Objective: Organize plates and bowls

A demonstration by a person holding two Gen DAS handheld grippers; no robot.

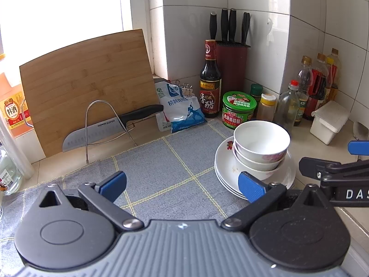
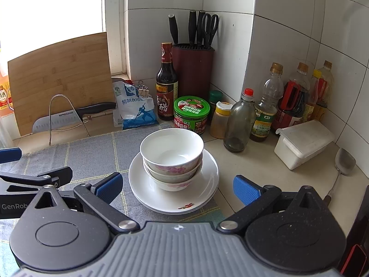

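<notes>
Three white bowls with pink flowers (image 2: 171, 159) are nested on a stack of white plates (image 2: 207, 184) at the right edge of a grey checked cloth (image 2: 92, 157). The same bowls (image 1: 260, 147) and plates (image 1: 224, 170) show at right in the left wrist view. My right gripper (image 2: 177, 189) is open and empty, just in front of the stack, its jaws wide on either side of it. My left gripper (image 1: 182, 184) is open and empty over the cloth (image 1: 161, 166), left of the stack. The right gripper's arm (image 1: 334, 173) shows beside the plates.
Behind the stack stand a green-lidded jar (image 2: 191, 113), a vinegar bottle (image 2: 166, 80), a knife block (image 2: 193, 67), several oil and sauce bottles (image 2: 267, 106) and a white lidded box (image 2: 304, 143). A spoon (image 2: 343, 161) lies at right. A cutting board (image 1: 85, 85), knife (image 1: 110, 127) and salt bag (image 1: 180, 106) are at left.
</notes>
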